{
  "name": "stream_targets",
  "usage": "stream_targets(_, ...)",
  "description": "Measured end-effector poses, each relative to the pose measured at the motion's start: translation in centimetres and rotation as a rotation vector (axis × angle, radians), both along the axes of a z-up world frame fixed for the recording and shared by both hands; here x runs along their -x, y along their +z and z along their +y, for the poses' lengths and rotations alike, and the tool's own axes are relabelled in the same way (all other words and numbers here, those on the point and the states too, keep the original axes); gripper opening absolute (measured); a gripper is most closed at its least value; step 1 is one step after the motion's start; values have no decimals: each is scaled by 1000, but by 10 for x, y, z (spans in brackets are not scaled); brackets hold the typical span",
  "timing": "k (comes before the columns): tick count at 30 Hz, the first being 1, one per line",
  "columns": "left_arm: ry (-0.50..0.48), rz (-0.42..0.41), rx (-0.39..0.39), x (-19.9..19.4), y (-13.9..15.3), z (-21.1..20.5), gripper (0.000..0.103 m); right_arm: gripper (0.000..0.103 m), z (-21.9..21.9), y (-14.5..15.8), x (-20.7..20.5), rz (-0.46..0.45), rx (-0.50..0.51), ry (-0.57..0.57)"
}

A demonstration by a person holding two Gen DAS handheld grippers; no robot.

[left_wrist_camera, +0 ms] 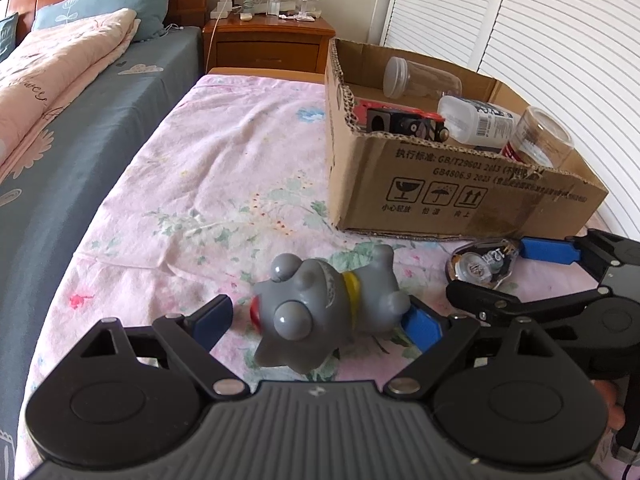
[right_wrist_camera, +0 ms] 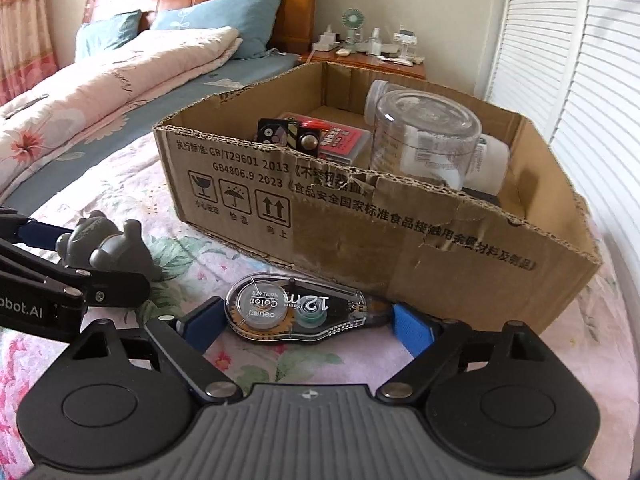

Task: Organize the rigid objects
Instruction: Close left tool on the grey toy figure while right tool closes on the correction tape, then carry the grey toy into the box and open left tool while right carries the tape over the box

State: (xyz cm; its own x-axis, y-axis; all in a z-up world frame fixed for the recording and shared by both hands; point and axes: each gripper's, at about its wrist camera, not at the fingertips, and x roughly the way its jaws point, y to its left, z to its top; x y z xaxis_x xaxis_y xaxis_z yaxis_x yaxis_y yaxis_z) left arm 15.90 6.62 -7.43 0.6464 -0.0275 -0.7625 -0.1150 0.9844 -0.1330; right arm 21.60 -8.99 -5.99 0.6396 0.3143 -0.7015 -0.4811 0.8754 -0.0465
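Note:
A grey bulging-eyed toy animal (left_wrist_camera: 332, 300) with a yellow collar lies on its side on the floral sheet. My left gripper (left_wrist_camera: 320, 320) stands open around it: the right pad touches the toy's leg, and a thin strip of sheet shows at the left pad. To its right a clear correction tape dispenser (right_wrist_camera: 296, 312) lies in front of the cardboard box (right_wrist_camera: 400, 232). My right gripper (right_wrist_camera: 308, 316) is shut on it, with a blue pad against each end. The toy (right_wrist_camera: 108, 248) and the left gripper's fingers (right_wrist_camera: 100, 284) also appear at the left of the right wrist view.
The open box (left_wrist_camera: 460, 184) holds clear plastic jars (right_wrist_camera: 424, 136), a white bottle (left_wrist_camera: 476, 120) and a red and black item (left_wrist_camera: 404, 118). A bed with a pink quilt (left_wrist_camera: 60, 64) lies on the left, a cluttered nightstand (left_wrist_camera: 268, 36) behind, and louvred doors (left_wrist_camera: 540, 28) on the right.

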Motion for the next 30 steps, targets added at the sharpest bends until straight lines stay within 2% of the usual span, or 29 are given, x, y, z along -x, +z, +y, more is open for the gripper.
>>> stream_targets(5,8,-4,0,2,0,0,91,93,-2,2,11,34,4,-70)
stream_targets(12,26,-9,-10,1,-1,-1,92,98,-4,-1,12,39,-11,-72)
stream_targets(18,54,-13,-4,1,-1,1,91,95,1,-1,9,31,-13,-73)
stream_targets(21,35,-24,1,1,0,0,84,93,1,1,14,33,-10,-92)
stream_targets(23,10,-31,9,1,1,-2,74,93,1,1,16,33,-6,-95)
stream_targets(30,-63,-23,-36,0,6,-4,73,93,-3,11,25,24,10,-67)
